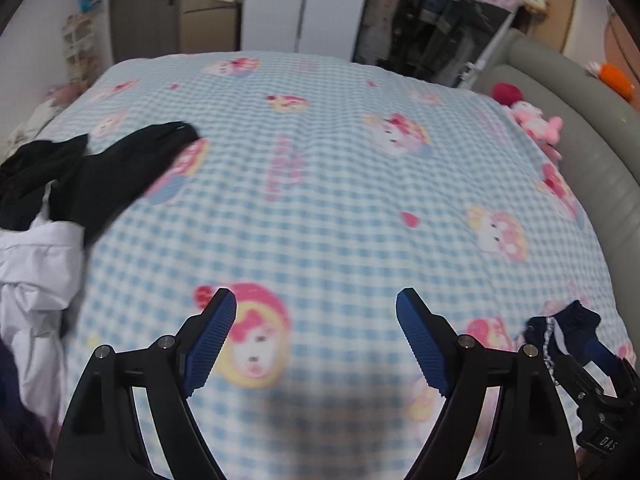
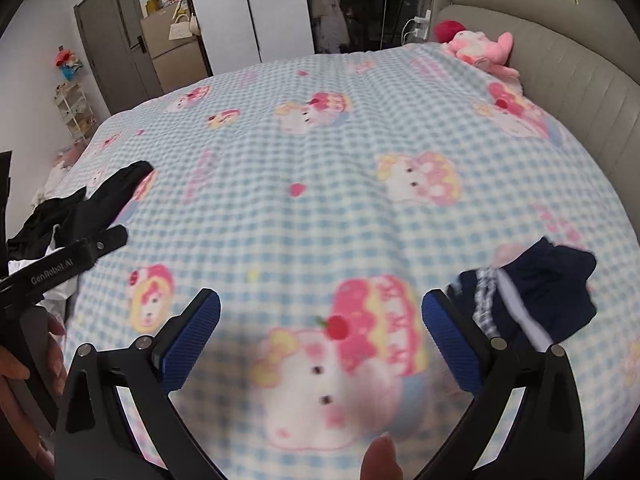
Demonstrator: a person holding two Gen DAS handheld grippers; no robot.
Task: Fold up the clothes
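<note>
A bed covered by a blue checked blanket (image 1: pixel 320 208) with cartoon prints fills both views. At its left edge lies a loose pile: a black garment (image 1: pixel 112 176) (image 2: pixel 108 196) over a crumpled white garment (image 1: pixel 36 272). A small folded navy garment (image 2: pixel 540 300) (image 1: pixel 560 328) with a white stripe and checked trim rests on the right side. My left gripper (image 1: pixel 316 300) hangs open above bare blanket, nothing between its blue pads. My right gripper (image 2: pixel 320 304) is also open and empty, just left of the navy garment. The left gripper's black finger (image 2: pixel 100 246) shows at the right wrist view's left edge.
A grey padded headboard (image 2: pixel 560 80) runs along the bed's right side, with a pink plush toy (image 2: pixel 480 50) against it. White wardrobe doors (image 2: pixel 248 12), a dark open closet and a grey door stand beyond the bed. A person's thumb (image 2: pixel 382 460) shows at the bottom.
</note>
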